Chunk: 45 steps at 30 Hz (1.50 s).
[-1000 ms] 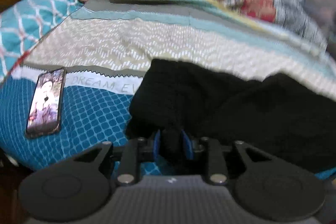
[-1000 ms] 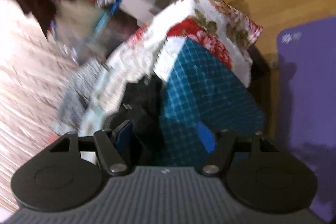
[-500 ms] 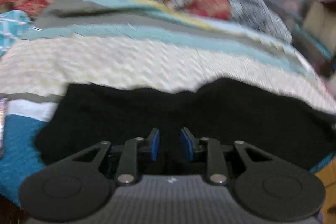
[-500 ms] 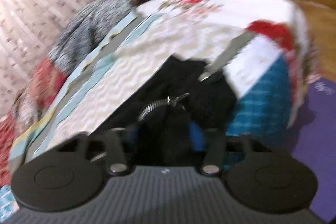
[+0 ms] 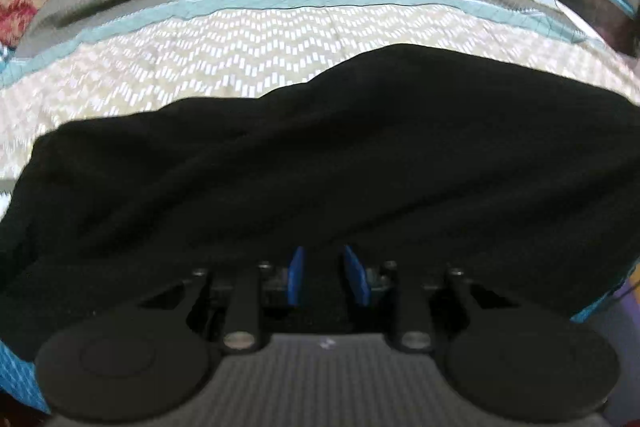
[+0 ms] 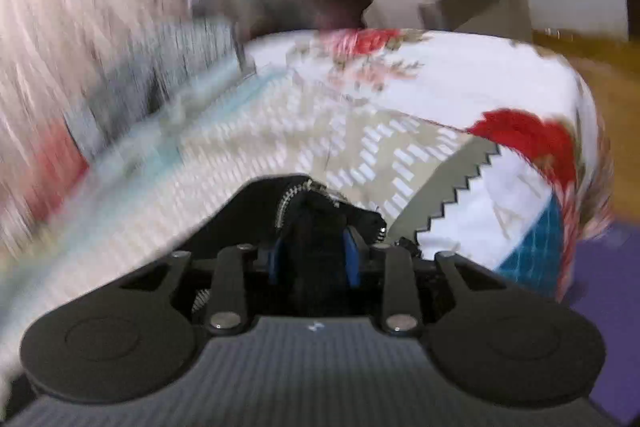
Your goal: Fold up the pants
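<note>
Two blue pads of the left gripper (image 5: 325,277) pinch black pants (image 5: 320,155) spread toward twelve o'clock over the quilt (image 5: 248,63). Only the right wrist view shows the zipper (image 6: 286,205); the right gripper (image 6: 313,257) is opening, cloth between its fingers.

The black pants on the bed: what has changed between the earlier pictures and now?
The black pants now lie spread wide across the quilt; before they were bunched. The phone seen earlier has left the left wrist view. The right gripper took hold of the zipper end of the pants; its jaws are opening now, cloth still between them. Unchanged: the left gripper stays shut on the pants' edge.
</note>
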{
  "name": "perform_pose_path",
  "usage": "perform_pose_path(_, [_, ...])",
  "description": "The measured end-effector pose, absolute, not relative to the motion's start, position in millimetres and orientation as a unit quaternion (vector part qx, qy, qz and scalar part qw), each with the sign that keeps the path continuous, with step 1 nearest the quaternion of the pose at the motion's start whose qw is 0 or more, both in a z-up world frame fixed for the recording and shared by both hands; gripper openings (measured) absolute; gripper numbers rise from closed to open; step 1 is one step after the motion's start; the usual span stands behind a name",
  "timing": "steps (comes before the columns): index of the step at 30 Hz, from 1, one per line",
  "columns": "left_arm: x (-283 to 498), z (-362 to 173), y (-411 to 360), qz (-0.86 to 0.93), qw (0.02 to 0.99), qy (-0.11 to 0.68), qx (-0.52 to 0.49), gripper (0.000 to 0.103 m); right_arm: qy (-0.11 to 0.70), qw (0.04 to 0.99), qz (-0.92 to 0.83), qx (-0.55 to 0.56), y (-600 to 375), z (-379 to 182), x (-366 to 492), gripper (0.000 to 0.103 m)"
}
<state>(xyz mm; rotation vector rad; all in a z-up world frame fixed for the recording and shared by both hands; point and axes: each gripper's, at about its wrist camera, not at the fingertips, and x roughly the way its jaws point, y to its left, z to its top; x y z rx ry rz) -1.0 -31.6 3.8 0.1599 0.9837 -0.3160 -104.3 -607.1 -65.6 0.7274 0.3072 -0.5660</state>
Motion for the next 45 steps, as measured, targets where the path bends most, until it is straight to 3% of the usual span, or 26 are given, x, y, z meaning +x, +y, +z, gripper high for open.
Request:
perform_pose_path(1, [-2, 5, -32, -0.152, 0.866, 0.470, 0.079, 0.026, 0.120, 0.874, -0.272, 0.384, -609, -63, -118, 0.062])
perform_pose_path(5, [-5, 19, -29, -0.166, 0.868, 0.464, 0.058, 0.028, -0.018, 0.843, -0.297, 0.448, -604, -56, -184, 0.063])
perform_pose_path(14, [-20, 26, -54, -0.230, 0.859, 0.452, 0.077, 0.029, 0.044, 0.831, -0.254, 0.492, -575, -77, -193, 0.062])
perform_pose_path(15, [-21, 23, -54, -0.233, 0.855, 0.457, 0.082, 0.029, 0.055, 0.829, -0.249, 0.497, -574, -80, -184, 0.057])
perform_pose_path(16, [-23, 21, -55, -0.234, 0.852, 0.460, 0.088, 0.029, 0.060, 0.827, -0.246, 0.501, -575, -82, -178, 0.027])
perform_pose_path(17, [-24, 19, -56, -0.234, 0.851, 0.461, 0.094, 0.029, 0.058, 0.828, -0.245, 0.502, -577, -82, -174, 0.015])
perform_pose_path(22, [-24, 20, -50, -0.223, 0.852, 0.467, 0.080, 0.029, 0.071, 0.830, -0.299, 0.465, -586, -77, -177, 0.015])
perform_pose_path(24, [-21, 18, -46, -0.217, 0.850, 0.474, 0.073, 0.029, 0.070, 0.826, -0.294, 0.476, -588, -87, -182, 0.019])
perform_pose_path(25, [-19, 18, -46, -0.216, 0.849, 0.476, 0.073, 0.029, 0.062, 0.824, -0.291, 0.482, -586, -88, -185, 0.029])
perform_pose_path(27, [-21, 20, -46, -0.216, 0.851, 0.473, 0.075, 0.029, 0.027, 0.825, -0.305, 0.476, -578, -84, -197, 0.037])
perform_pose_path(32, [-21, 20, -47, -0.219, 0.850, 0.473, 0.077, 0.032, 0.015, 0.813, -0.317, 0.488, -576, -91, -207, 0.042])
perform_pose_path(34, [-21, 21, -46, -0.219, 0.850, 0.473, 0.076, 0.032, 0.014, 0.807, -0.307, 0.505, -580, -95, -204, 0.057])
perform_pose_path(38, [-22, 22, -41, -0.217, 0.852, 0.471, 0.072, 0.032, 0.015, 0.798, -0.293, 0.526, -585, -101, -192, 0.060])
perform_pose_path(39, [-22, 21, -40, -0.216, 0.852, 0.471, 0.070, 0.032, 0.021, 0.798, -0.287, 0.529, -585, -100, -189, 0.057])
perform_pose_path(43, [-21, 22, -35, -0.211, 0.854, 0.472, 0.063, 0.032, 0.053, 0.813, -0.292, 0.501, -579, -91, -173, 0.013])
perform_pose_path(45, [-20, 23, -32, -0.207, 0.856, 0.471, 0.057, 0.032, 0.037, 0.829, -0.280, 0.483, -569, -81, -175, 0.012])
